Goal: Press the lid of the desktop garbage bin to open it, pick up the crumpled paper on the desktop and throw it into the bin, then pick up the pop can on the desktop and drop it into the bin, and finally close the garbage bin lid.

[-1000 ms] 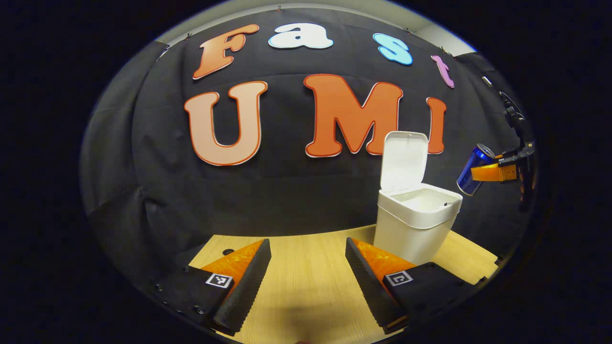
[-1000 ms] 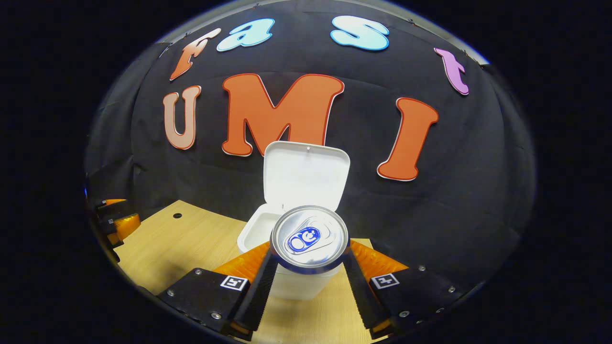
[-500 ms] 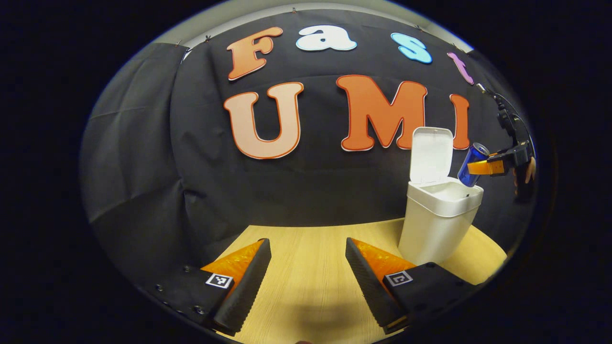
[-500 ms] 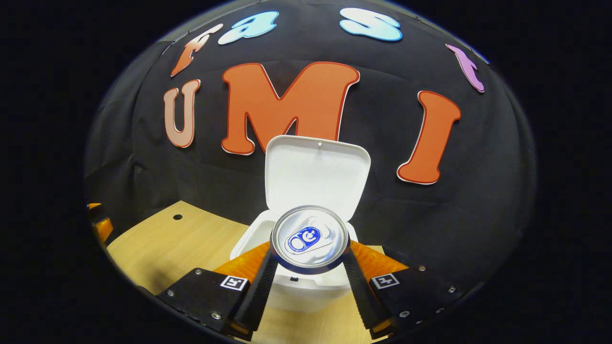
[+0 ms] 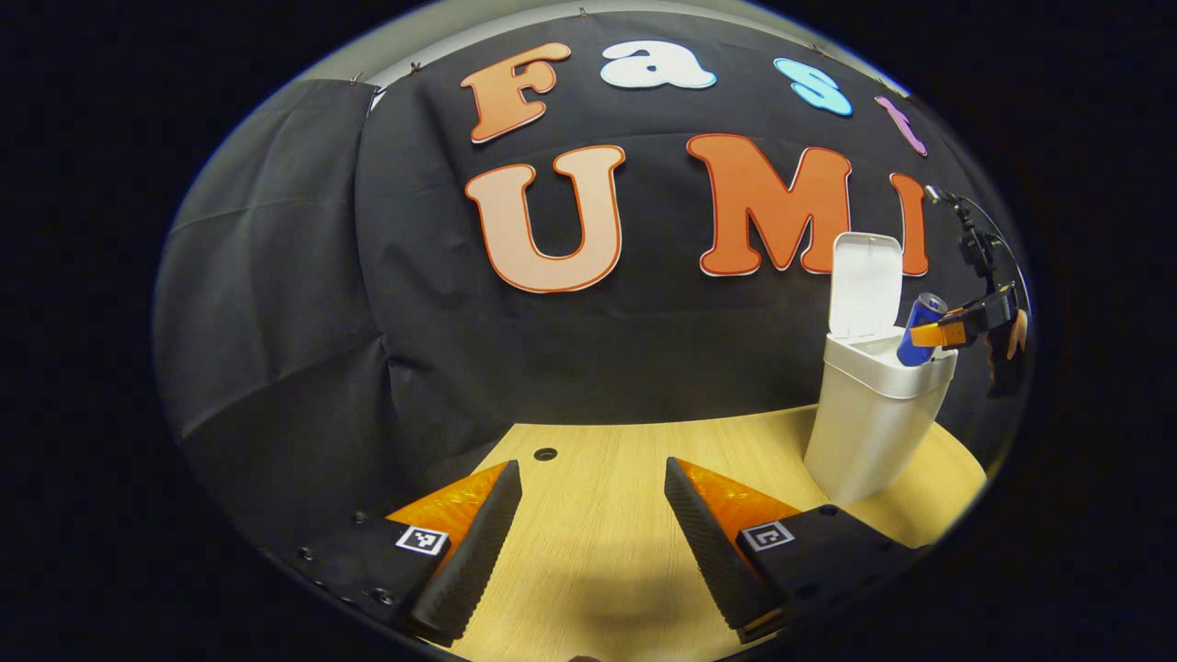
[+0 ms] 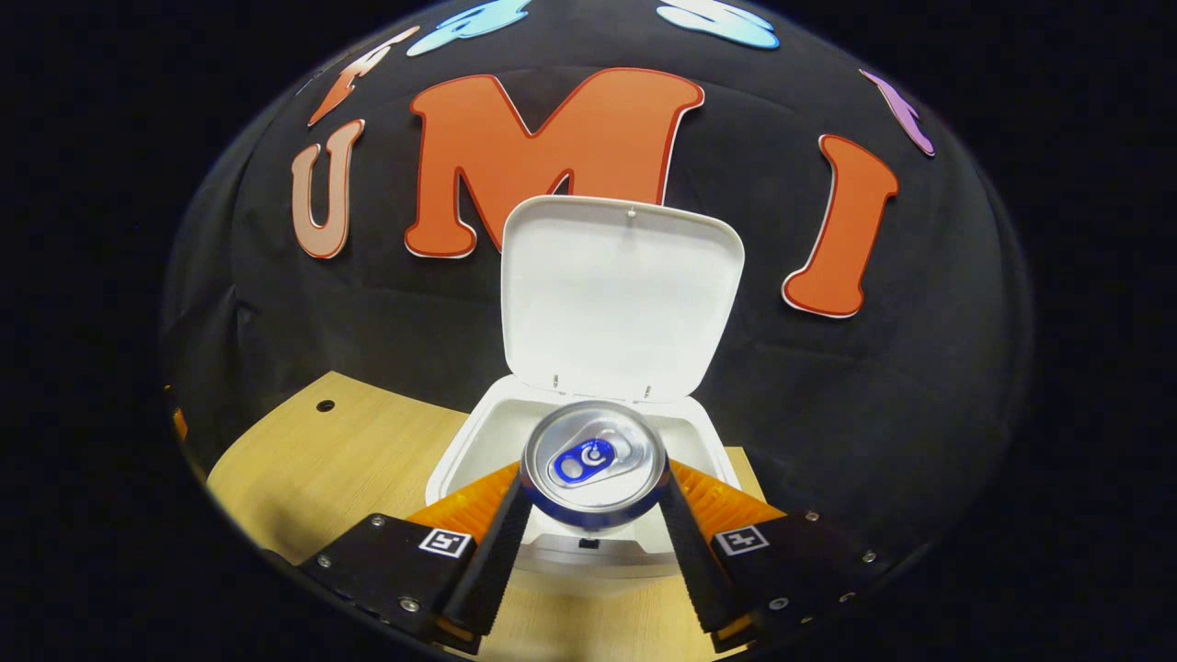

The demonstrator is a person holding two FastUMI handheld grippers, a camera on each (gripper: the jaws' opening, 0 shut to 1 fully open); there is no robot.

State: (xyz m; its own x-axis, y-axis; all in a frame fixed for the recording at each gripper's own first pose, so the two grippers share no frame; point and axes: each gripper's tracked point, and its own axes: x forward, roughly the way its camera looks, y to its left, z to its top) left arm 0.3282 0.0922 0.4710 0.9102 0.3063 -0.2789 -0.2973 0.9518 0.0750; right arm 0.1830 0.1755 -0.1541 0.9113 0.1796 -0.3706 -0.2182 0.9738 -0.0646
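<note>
In the right gripper view, nearest the camera, the right tool (image 6: 593, 542) has both fingers pressed against the sides of the can (image 6: 593, 460), which is held top-end toward the camera. Just beyond and below it lies the open mouth of the bin (image 6: 478, 432), with the lid (image 6: 621, 294) standing upright at the back. From the left gripper view, the can (image 5: 919, 329) is tilted, its lower end over the rim of the bin (image 5: 874, 423) on the side away from the lid (image 5: 864, 285).

The left tool (image 5: 593, 542) hangs with its fingers wide apart and nothing between them, low over the bare wooden bench (image 5: 598, 552), well apart from the bin.

The step in hand looks to be the drop of the can. To do it well, bring the can a little further over the middle of the opening, so its lower end clears the front rim, and keep it off the raised lid, which a knock might swing shut. Then part the fingers cleanly and let it fall; a half release could leave it caught on the rim. I cannot see whether the paper lies inside.
</note>
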